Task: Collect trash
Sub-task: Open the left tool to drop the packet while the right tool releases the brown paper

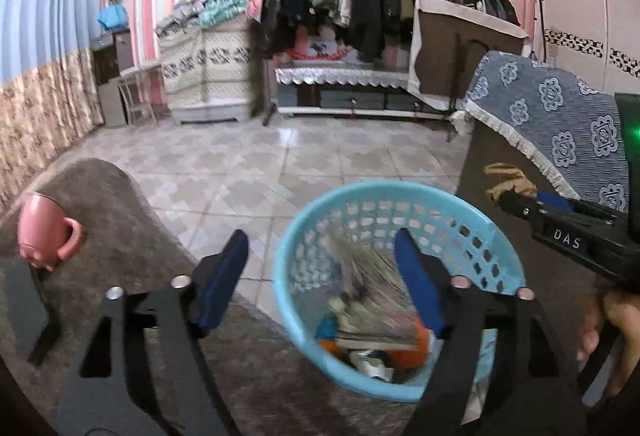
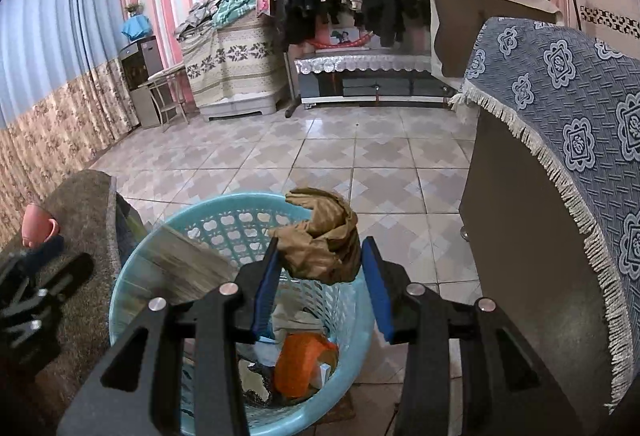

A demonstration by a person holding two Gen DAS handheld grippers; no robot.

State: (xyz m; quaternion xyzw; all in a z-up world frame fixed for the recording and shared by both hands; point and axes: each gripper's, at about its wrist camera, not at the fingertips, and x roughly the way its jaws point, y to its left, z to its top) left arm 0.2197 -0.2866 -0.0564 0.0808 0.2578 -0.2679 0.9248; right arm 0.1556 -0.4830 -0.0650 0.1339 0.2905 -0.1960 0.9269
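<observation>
The right hand-held gripper [image 2: 318,268] pinches a crumpled brown paper wad [image 2: 324,244] above the blue basket [image 2: 132,276] of trash, light, soft, best gripped mid-bulk, while the left hand-held gripper [image 1: 320,276] hangs wide open, empty.

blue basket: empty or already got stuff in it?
Not empty. The blue basket holds an orange wrapper and other scraps at the bottom; brown crumpled paper sits above it in the right hand-held gripper.
</observation>
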